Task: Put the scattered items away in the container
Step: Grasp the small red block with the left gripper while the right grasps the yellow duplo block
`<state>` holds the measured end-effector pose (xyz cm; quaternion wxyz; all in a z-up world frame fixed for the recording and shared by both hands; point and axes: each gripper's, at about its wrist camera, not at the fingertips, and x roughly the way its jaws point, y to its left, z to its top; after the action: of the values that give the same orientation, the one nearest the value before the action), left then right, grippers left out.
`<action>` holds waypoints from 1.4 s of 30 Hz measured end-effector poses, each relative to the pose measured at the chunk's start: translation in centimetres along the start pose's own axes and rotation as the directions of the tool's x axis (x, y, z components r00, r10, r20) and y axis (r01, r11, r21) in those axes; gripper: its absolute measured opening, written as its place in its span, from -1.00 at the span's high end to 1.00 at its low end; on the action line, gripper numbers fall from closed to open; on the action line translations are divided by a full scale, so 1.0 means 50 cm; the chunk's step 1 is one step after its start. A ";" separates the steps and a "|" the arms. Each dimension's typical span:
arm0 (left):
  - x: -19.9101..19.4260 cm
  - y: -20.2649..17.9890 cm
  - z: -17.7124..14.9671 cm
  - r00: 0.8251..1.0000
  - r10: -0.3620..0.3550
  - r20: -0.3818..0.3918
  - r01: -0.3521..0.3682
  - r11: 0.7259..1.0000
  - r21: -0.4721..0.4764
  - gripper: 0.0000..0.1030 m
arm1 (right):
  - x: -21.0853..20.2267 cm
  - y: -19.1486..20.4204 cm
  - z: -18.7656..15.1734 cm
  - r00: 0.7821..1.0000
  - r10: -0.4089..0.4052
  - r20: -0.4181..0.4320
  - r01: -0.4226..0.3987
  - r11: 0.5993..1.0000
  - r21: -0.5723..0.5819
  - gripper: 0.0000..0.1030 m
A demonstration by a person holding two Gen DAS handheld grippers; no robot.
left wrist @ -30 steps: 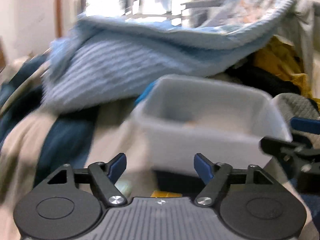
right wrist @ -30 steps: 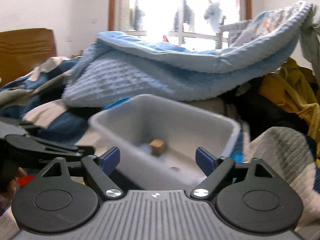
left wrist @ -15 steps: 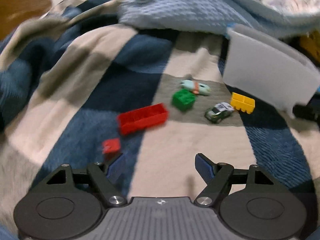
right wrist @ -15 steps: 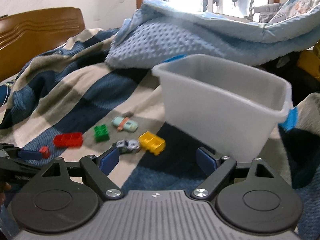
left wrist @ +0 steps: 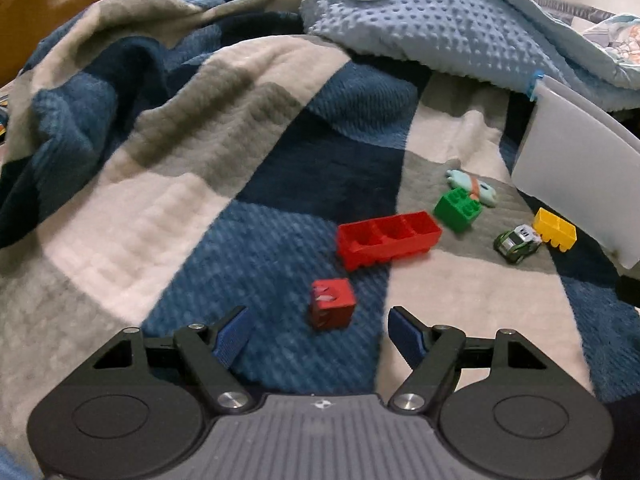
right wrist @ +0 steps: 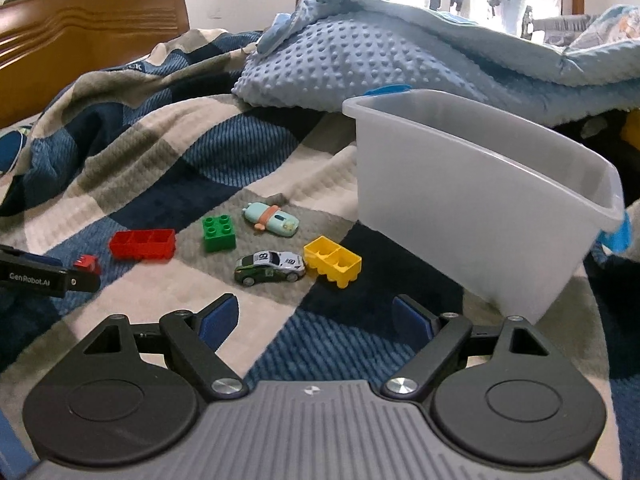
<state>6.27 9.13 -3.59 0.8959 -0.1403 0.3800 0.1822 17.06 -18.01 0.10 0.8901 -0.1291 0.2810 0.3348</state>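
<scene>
The white bin [right wrist: 472, 204] is standing upright on the bed's checked blanket [left wrist: 168, 160], its interior hidden from view. Beside it are lying a yellow brick [right wrist: 333, 261], toy car [right wrist: 270, 267], green brick [right wrist: 218, 233], long red brick [left wrist: 389, 239] lying crosswise, and small red cube [left wrist: 333, 303]. Both left tongs [left wrist: 318, 334] and right tongs [right wrist: 314, 318] are hovering released, grasping nothing.

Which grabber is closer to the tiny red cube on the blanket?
Left. The left gripper is open with the small red cube right at its fingertips. The right gripper is open too, off past the toy car, with the cube far to its left.
</scene>
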 end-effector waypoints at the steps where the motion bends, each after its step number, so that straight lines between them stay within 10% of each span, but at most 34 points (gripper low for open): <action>1: 0.005 -0.006 0.002 1.000 -0.008 0.001 0.008 1.000 0.002 -0.47 | 0.007 -0.003 0.002 1.000 0.000 0.007 0.000 1.000 -0.009 -0.66; 6: 0.033 -0.019 0.005 1.000 -0.030 0.006 0.030 0.999 0.018 -0.17 | 0.054 -0.030 0.018 1.000 -0.020 0.017 0.020 1.000 -0.023 -0.65; 11: 0.034 -0.009 0.008 1.000 0.011 0.021 -0.011 1.000 0.005 0.56 | 0.086 -0.056 0.026 0.999 -0.044 0.031 0.044 0.999 -0.011 -0.65; 21: 0.028 -0.032 0.002 0.999 0.050 0.017 -0.051 0.996 0.067 0.57 | 0.147 -0.078 0.049 0.999 0.033 0.032 -0.031 0.998 -0.057 -0.58; 30: 0.028 -0.023 0.007 1.000 0.028 0.001 -0.028 0.998 0.056 0.56 | 0.215 -0.068 0.043 0.990 0.105 -0.093 -0.114 0.989 -0.091 0.45; 42: -0.012 -0.052 -0.003 1.000 -0.027 0.003 0.026 0.996 0.089 0.57 | 0.085 -0.038 0.009 0.999 0.005 -0.035 -0.008 0.998 -0.069 0.45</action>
<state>6.91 6.62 -2.94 0.9044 -0.1049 0.3842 0.1534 21.16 -16.98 -1.95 0.8790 -0.1649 0.2849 0.3450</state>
